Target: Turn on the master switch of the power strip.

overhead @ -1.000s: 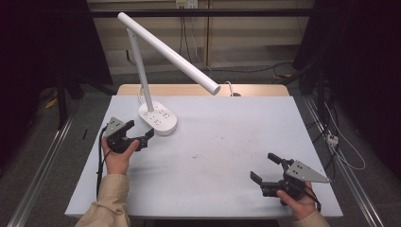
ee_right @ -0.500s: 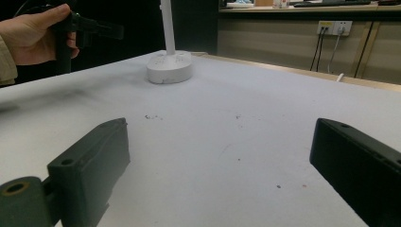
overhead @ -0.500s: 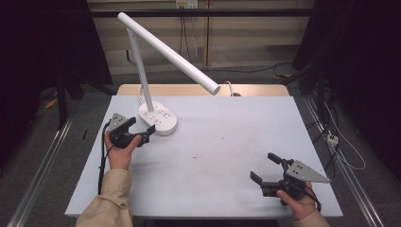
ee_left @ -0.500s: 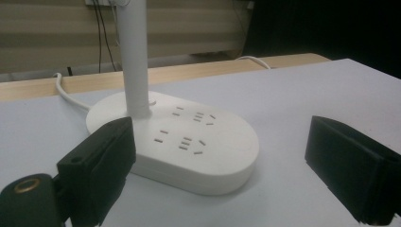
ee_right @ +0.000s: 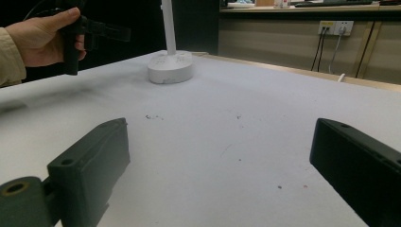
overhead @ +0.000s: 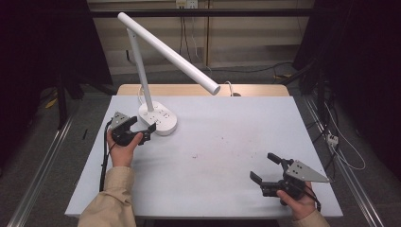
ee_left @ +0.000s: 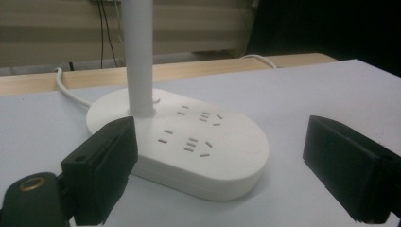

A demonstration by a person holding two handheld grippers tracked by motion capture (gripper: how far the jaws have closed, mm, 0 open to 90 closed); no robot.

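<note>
A white desk lamp stands at the table's back left, its oval base point(overhead: 159, 120) carrying socket slots and its long head point(overhead: 170, 49) slanting down to the right. My left gripper point(overhead: 143, 124) is open right beside the base, jaws pointing at it. From the left gripper view the base point(ee_left: 189, 142) lies between and just beyond the jaws, with the stem point(ee_left: 138, 56) rising from it. My right gripper point(overhead: 265, 167) rests open at the front right, nothing between its jaws. The right gripper view looks across the table at the lamp base point(ee_right: 169, 66) and the left gripper point(ee_right: 101, 29).
The white table point(overhead: 222, 137) has a few dark specks near its middle. A wooden strip point(overhead: 255, 90) runs along the back edge, where the lamp's white cable point(ee_left: 68, 90) leads off. Metal rails flank the table on the floor.
My left gripper has moved forward and slightly right, closer to the lamp base. The right gripper has stayed where it was.
</note>
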